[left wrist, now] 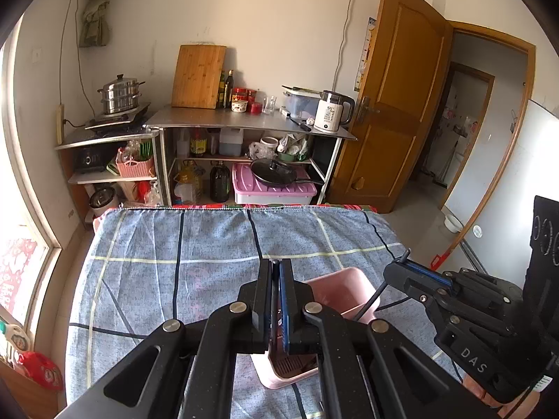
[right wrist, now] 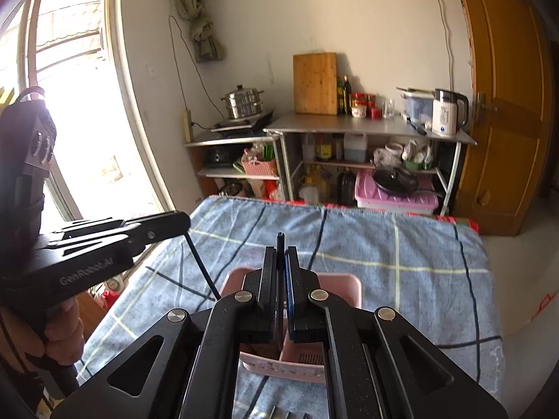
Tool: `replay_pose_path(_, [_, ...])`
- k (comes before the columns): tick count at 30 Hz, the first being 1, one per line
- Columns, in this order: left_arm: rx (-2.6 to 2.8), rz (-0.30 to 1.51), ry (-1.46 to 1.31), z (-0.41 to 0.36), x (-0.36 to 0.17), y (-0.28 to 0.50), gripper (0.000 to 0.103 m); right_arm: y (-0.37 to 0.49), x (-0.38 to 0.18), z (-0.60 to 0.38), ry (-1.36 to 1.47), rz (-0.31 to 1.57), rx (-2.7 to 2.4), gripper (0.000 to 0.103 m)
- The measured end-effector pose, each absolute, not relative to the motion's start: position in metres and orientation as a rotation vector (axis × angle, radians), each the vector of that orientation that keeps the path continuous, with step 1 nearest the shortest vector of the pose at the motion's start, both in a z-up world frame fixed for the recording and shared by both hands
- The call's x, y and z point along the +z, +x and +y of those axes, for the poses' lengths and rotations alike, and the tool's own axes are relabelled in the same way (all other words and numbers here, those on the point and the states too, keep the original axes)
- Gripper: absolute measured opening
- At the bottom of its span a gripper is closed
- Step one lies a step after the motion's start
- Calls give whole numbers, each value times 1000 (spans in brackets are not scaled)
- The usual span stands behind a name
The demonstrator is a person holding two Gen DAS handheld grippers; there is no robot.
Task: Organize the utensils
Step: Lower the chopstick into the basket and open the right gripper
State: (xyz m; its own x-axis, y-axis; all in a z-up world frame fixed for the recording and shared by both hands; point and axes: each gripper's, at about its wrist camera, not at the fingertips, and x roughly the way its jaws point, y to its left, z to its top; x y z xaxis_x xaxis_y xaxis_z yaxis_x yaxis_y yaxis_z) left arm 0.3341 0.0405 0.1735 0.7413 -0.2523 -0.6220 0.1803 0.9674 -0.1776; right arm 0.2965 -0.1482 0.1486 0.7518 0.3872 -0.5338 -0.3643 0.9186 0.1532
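A pink utensil holder (left wrist: 340, 291) with compartments stands on the blue checked tablecloth; it also shows in the right wrist view (right wrist: 344, 284). My left gripper (left wrist: 276, 267) is shut on a thin black utensil handle (left wrist: 275, 281), held above the holder. My right gripper (right wrist: 280, 253) is shut on another thin black utensil (right wrist: 280, 244), also above the holder. In the left wrist view the right gripper (left wrist: 407, 262) holds its dark utensil (left wrist: 372, 300) slanting down into the holder. In the right wrist view the left gripper (right wrist: 183, 223) holds its utensil (right wrist: 202, 265) slanting toward the holder's left side.
The tablecloth (left wrist: 181, 269) covers the table. Metal utensil ends (right wrist: 279, 412) lie at the near edge. Beyond the table stand steel shelves (left wrist: 244, 122) with a kettle, cutting board, pots and bottles. A wooden door (left wrist: 391, 97) is at the right, a window (right wrist: 70, 104) at the left.
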Motion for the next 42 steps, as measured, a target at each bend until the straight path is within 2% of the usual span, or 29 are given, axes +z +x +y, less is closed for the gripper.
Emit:
replay_pose_path(7, [-226,660,-124,51,178,328,6,296,147,-153,44,597,405,6])
replay_pose_path(15, [-216,595,-153,58,192,295,30,272,159,-167,56,549,382,9])
replay_pose_path(27, [-236,513,-112,40,178,199,30,196,147,-194,73,506,353,9])
replay_pose_path(42, [-268,551,-111,24,126,112,30,124,113,-213,91,540,320,9])
